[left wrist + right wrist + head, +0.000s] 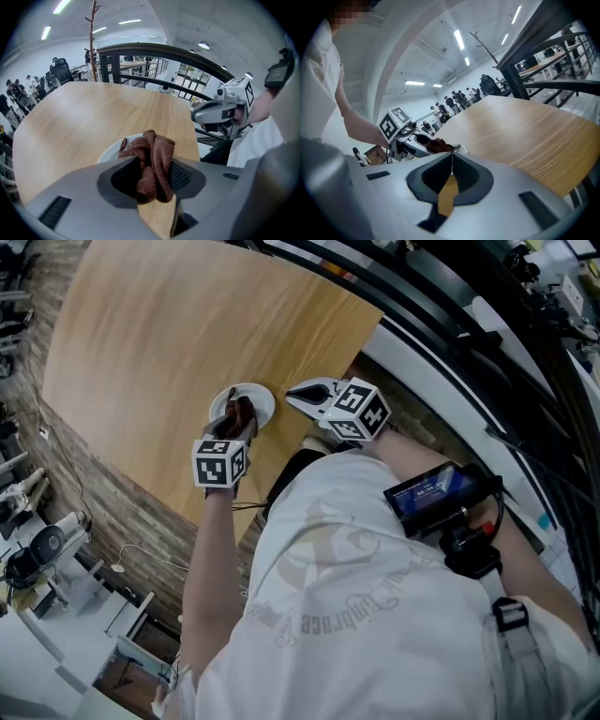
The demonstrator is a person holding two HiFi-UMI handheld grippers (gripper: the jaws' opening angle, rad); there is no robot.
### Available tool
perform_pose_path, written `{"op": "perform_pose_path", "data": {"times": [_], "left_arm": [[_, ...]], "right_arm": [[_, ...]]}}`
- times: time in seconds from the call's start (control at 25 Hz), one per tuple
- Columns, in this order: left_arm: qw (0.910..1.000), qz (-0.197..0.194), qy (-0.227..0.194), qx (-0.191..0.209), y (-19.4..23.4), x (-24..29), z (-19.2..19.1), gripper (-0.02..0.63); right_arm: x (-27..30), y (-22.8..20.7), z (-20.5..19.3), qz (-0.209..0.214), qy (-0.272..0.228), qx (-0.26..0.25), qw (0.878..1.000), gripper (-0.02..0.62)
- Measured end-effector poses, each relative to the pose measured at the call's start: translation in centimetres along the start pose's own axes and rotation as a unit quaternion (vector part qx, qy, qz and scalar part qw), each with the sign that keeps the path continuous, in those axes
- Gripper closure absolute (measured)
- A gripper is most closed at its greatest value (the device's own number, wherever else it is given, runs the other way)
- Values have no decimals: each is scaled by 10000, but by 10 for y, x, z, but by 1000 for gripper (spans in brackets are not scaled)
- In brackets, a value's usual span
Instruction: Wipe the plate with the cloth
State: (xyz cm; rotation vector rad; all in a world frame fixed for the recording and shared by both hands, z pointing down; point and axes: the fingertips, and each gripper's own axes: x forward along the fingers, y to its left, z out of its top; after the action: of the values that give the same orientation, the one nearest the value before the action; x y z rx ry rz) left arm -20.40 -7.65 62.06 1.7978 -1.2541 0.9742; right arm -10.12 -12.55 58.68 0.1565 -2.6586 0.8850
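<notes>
A small white plate (253, 397) lies near the front edge of the wooden table (169, 343). My left gripper (236, 420) is shut on a crumpled brown cloth (151, 161), which hangs over the near part of the plate (108, 151). My right gripper (298, 394) hovers just right of the plate, jaws shut with nothing between them. In the right gripper view the cloth (437, 145) and plate rim (461, 149) show past my jaw tips (451, 153), with the left gripper (401, 136) beside them.
A dark curved railing (441, 315) runs past the table's far right edge. Shelves and equipment (37, 540) stand below on the left. The table's front edge (159, 493) lies close under my grippers.
</notes>
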Motion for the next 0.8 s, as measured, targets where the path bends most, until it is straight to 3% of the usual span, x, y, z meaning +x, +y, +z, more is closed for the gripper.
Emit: {"op": "perform_pose_path", "data": {"times": [0.16,0.44,0.8], "left_arm": [[9997,109,-108,-190,19,4,14,436],[9997,152,-182,18,37,17,45,436],[9983,-313,-57,480,-2,28,48,436]], "right_arm": [[-4,-5,-1,-96,18,42,9999,580],[-9,-15,-2,-234,12,120,9997,580],[-14,-19,1,-307,-52,159,9994,580]]}}
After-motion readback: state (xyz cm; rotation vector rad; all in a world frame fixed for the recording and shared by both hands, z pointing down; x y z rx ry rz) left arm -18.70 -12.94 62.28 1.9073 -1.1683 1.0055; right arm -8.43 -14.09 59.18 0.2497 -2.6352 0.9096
